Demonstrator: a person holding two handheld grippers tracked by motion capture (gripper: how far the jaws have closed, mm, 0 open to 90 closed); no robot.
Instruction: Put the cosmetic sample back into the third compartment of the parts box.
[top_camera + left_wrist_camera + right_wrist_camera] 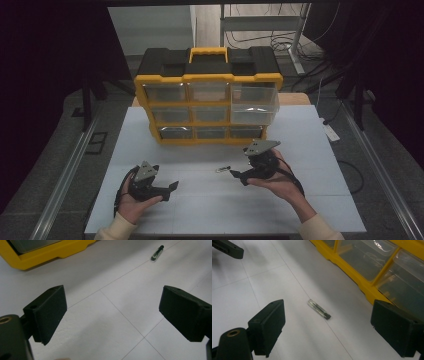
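While jaws gape — left gripper (112,315), right gripper (328,325) empty

Dim room, one white table (310,200) in the light.
The table top is scored by thin seams, with a strip of wood (295,98) at its far edge. Grey floor (60,145) lies all around, and metal rails (65,175) run along both sides. Darkness closes in left and right. Beyond, a pale wall (150,27), a metal frame (262,22) and cables (280,42) tangled on the floor.
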